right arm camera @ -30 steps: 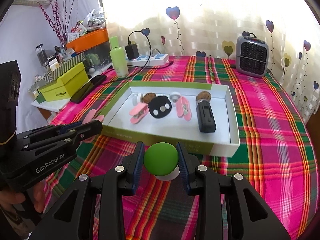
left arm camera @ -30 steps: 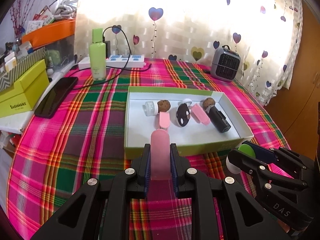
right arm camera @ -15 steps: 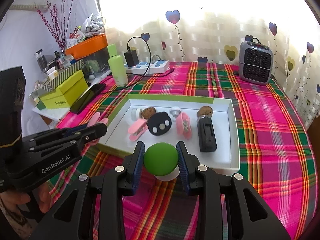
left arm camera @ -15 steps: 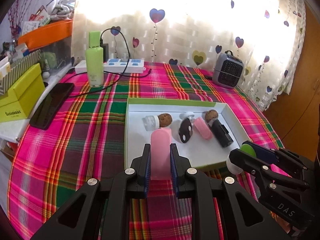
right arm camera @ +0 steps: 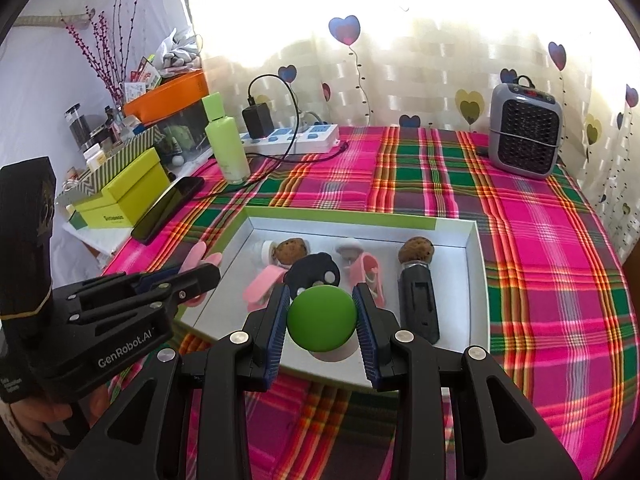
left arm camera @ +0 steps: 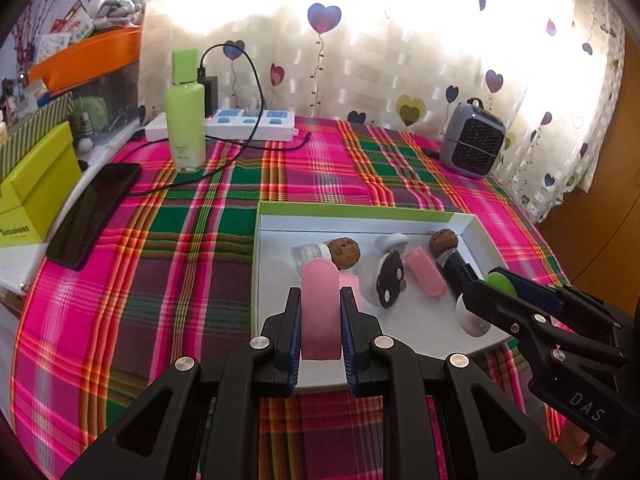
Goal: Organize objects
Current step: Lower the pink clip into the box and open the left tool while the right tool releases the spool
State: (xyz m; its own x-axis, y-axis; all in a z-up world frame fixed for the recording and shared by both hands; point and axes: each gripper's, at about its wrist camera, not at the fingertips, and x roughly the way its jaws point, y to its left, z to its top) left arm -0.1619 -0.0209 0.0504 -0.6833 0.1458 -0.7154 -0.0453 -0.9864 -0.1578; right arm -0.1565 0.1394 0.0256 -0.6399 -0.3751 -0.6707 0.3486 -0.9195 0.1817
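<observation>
Over the near edge of the white tray (left arm camera: pixel 276 376) on the plaid tabletop (left arm camera: pixel 172 248), left gripper (left arm camera: pixel 320 344) fingers clamp a pink clip (left arm camera: pixel 320 312); right gripper (right arm camera: pixel 323 322) fingers clamp a green-capped piece (right arm camera: pixel 322 316). Beyond the tray, a heart-print curtain (right arm camera: pixel 420 68) glows.

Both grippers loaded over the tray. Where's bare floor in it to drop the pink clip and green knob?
Free: the tray's near strip below the pink clips and black case, and its left edge. Crowded: the back row. Left gripper grips a pink clip, right gripper the green knob.
</observation>
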